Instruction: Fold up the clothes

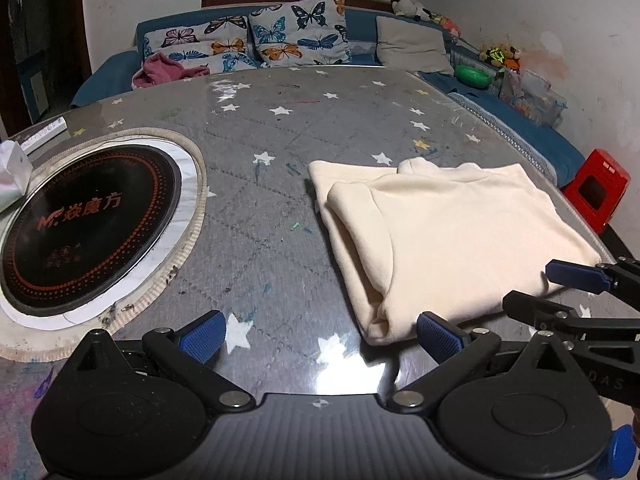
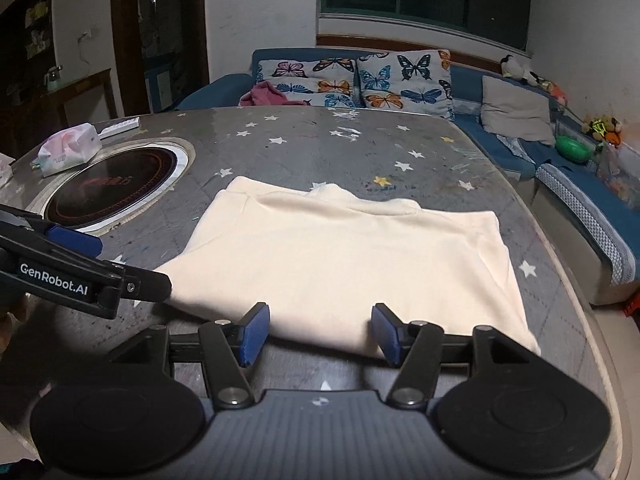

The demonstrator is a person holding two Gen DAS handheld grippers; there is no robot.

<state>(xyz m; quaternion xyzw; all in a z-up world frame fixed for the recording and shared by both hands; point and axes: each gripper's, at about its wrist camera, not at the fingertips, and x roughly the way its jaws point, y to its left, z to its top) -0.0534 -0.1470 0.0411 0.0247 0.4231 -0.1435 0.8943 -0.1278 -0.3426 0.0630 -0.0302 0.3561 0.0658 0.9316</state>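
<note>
My left gripper and right gripper hover low, both spread wide, empty; the folded cream garment lies just ahead.

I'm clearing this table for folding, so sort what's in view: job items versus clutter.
For the job:
- cream fleece garment, partly folded on the table
- left gripper, open
- right gripper, open at the garment's near edge

Just lying about:
- round black induction hob set into the table
- white tissue pack
- pink cloth on the sofa
</note>
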